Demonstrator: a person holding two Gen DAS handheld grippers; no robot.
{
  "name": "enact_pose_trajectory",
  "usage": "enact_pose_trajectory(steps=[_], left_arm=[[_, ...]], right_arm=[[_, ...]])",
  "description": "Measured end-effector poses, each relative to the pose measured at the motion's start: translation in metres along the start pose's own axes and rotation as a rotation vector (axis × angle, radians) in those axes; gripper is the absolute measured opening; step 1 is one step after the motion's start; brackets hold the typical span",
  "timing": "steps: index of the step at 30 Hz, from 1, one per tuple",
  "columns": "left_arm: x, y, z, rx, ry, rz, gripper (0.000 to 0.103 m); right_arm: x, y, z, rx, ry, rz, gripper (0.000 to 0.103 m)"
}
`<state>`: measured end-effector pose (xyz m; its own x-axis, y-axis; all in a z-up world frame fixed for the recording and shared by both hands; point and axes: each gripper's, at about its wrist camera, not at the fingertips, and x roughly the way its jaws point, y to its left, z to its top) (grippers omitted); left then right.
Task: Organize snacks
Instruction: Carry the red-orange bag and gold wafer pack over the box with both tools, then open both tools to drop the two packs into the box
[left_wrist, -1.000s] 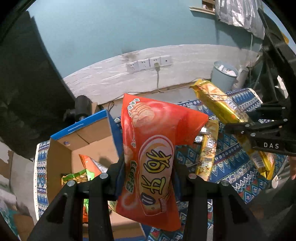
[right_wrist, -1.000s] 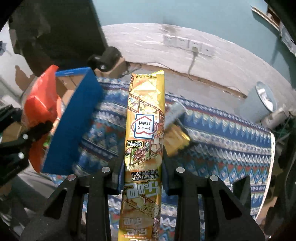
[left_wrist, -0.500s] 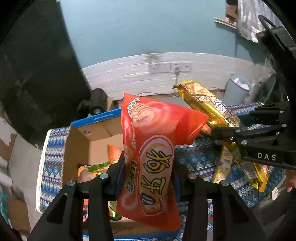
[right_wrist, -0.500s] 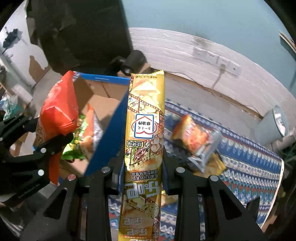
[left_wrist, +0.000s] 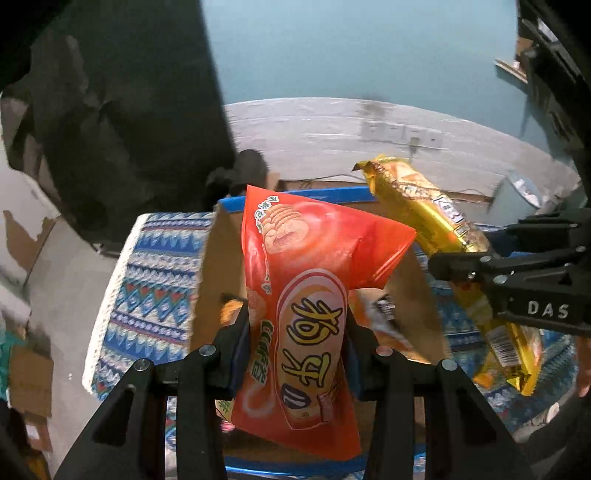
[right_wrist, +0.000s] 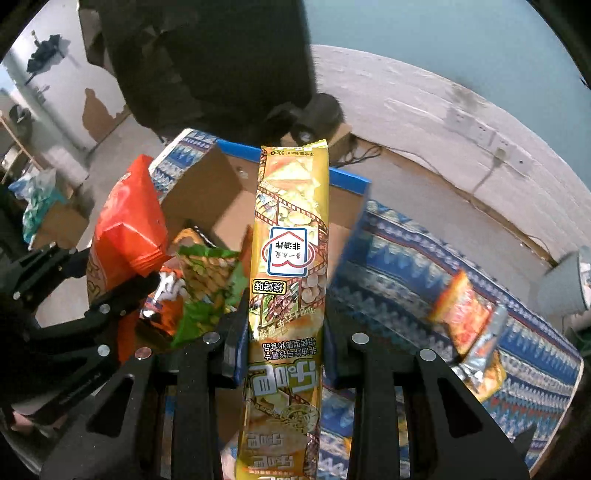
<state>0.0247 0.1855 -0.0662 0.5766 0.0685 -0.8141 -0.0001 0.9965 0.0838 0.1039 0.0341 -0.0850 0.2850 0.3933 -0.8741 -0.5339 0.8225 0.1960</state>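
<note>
Over the last second both sets of tongs have swung from the patterned cloth toward the open cardboard box (right_wrist: 207, 199), so that the box, which sat off at 9 o'clock in the right wrist view, now lies straight ahead beneath both loads. The left tongs (left_wrist: 295, 354) are clenched on the red chip bag (left_wrist: 303, 321), which hangs upright over the box's brown interior; in the left wrist view the blue rim (left_wrist: 295, 470) shows at 6 o'clock below the bag and the far wall at 12 o'clock behind it. The right tongs (right_wrist: 286, 343) are clenched on the long yellow snack pack (right_wrist: 290, 258), whose far end reaches over the box's back edge. Inside the box a green packet (right_wrist: 207, 280) and an orange one beside it already lie toward 9 o'clock of the yellow pack. On the blue patterned tabletop cloth (right_wrist: 406, 266) an orange-and-silver packet (right_wrist: 465, 317) remains at 3 o'clock, well apart from the box. The shift suggests both held snacks are placed for release into the box, with at least one more packet left to fetch afterward.
</note>
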Motion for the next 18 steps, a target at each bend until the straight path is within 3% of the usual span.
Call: enact_pose_trajectory(steps=[4,11,17,18], left_arm=[[0.009,0.017,-0.005,-0.049,0.033,-0.019,0.044],[0.014,0.031,-0.004,-0.086,0.043,0.021,0.044],[0.017,0.031,-0.003,-0.097,0.068,0.032,0.052],[0.018,0.029,-0.002,-0.094,0.069,0.029,0.053]], right_arm=[[0.017,0.013,0.009,0.000,0.020,0.022,0.030],[0.040,0.026,0.016,0.028,0.052,0.080,0.031],[0.036,0.023,0.016,0.030,0.051,0.083,0.040],[0.035,0.023,0.016,0.032,0.049,0.080,0.046]])
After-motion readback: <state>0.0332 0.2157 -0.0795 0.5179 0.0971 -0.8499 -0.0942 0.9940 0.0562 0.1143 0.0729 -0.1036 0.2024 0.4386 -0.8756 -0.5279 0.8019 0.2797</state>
